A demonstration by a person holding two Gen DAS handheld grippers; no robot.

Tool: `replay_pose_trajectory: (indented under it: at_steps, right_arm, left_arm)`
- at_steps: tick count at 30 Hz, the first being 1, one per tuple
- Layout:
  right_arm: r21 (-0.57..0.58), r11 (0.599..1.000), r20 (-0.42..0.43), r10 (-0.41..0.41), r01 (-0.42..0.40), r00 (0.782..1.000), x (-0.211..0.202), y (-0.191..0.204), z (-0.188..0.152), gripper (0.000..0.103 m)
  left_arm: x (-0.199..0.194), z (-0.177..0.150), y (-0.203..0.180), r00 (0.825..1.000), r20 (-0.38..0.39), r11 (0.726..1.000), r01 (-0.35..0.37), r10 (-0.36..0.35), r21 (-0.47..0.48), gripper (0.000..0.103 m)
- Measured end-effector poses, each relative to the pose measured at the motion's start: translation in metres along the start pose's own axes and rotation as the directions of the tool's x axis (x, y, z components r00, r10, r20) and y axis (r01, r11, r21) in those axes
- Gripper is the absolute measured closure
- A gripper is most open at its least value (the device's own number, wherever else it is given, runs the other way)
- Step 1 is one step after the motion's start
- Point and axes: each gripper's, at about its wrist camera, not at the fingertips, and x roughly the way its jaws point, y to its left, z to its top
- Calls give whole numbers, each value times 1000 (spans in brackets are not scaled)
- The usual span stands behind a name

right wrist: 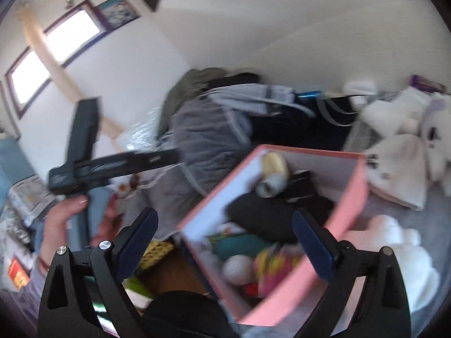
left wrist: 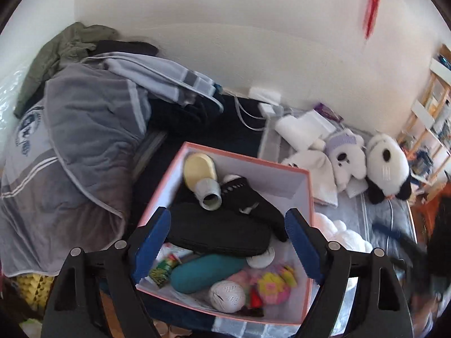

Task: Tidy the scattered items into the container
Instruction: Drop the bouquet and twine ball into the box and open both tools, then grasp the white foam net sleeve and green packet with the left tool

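Both claws, left [left wrist: 225, 249] and right [right wrist: 225, 249], gape wide and empty above pink box [left wrist: 308, 194] holding black pouch [left wrist: 217, 235], teal case [left wrist: 205, 273], white ball [left wrist: 227, 295].

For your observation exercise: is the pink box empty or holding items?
Holding items: the pink box contains a teal case, white ball and dark shoe.

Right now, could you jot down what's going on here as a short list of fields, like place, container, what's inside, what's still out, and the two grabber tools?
place: bed strewn with clothes and soft toys
container: pink box, lid off
inside: teal case, white ball, black pouch, yellow bootie, colourful bits
still out: panda plush, white plush, white knit hat
left gripper: open, empty, over the box
right gripper: open, empty, beside the box
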Motion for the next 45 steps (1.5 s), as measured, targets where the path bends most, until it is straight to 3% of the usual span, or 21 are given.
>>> replay_pose_trajectory:
  at_steps: [3,7,10,12,13,14,16,17,19,21,22,23,25,28,30,33,36,38,40,43,45]
  right_arm:
    - [127,975,15,-183,180,983,-17,-73,19,6]
    - [303,854,-11,-440,423,898,-29,-198,54,6]
    - [434,784,-56,-468,444,882,-41,-294,66,8]
    - [444,700,-112,-576,559,810,-60,-335,64,21]
    - [449,673,-142,-595,588,791,-74,-358,60,47]
    - [486,670,-153,-568,562,809,-88,-377,56,62]
    - [573,612,-132,-587,545,798,-131,-404,42,58]
    - [581,546,-141,-662,603,736,-155,-412,33,42]
    - [585,445,-167,-752,678,638,-190,-422,14,31]
    - [672,480,-128,-675,564,727,-215,-434,-10,31]
    - [734,515,-74,-587,442,806,-226,-435,-28,28]
    - [754,524,-53,-553,396,832,-232,-433,-37,24]
    - [797,482,-79,-516,365,853,-245,-423,-48,24]
    - [822,542,78,-411,174,908,-265,-396,-59,17]
    - [840,536,135,-358,85,924,-273,-390,-64,16]
    - [819,562,127,-376,117,918,-275,-398,-51,16]
    - [807,551,61,-438,214,897,-269,-404,-40,16]
    - [807,548,45,-432,222,901,-259,-406,-37,16]
    - [811,543,36,-416,217,908,-253,-406,-40,16]
    - [817,537,31,-407,212,913,-246,-406,-44,16]
    - [815,545,49,-405,198,913,-246,-402,-42,16]
  left_arm:
    - [7,-7,-28,998,-22,998,52,-52,35,20]
    - [20,-17,-80,990,-54,987,135,-131,85,20]
    - [33,-23,-122,984,-79,976,167,-157,143,20]
    - [44,-27,-157,986,-85,959,156,-140,238,20]
    - [50,-28,-172,989,-79,948,145,-128,283,20]
    - [59,-30,-194,991,-75,931,130,-111,342,20]
    - [77,-29,-228,991,-82,901,132,-108,414,20]
    - [90,-27,-252,987,-90,879,158,-132,449,20]
    - [115,-19,-292,980,-94,848,200,-177,491,20]
    - [147,-12,-336,973,-109,813,232,-206,534,20]
    - [166,-11,-362,971,-115,787,239,-211,569,20]
    - [182,-11,-382,972,-114,761,232,-206,606,20]
    - [214,-21,-429,977,-101,663,201,-186,721,20]
    - [264,-35,-471,975,-161,565,220,-152,796,20]
    - [301,-38,-484,986,-152,535,161,-63,829,20]
    - [344,-26,-493,996,-81,515,47,44,856,21]
    - [372,-11,-505,998,-17,478,-11,56,878,20]
    - [392,-2,-512,998,-46,442,23,41,897,25]
    - [405,14,-508,985,-169,516,132,25,846,56]
    - [400,33,-492,966,-258,604,225,-33,764,74]
    - [387,29,-480,938,-338,599,313,-74,737,79]
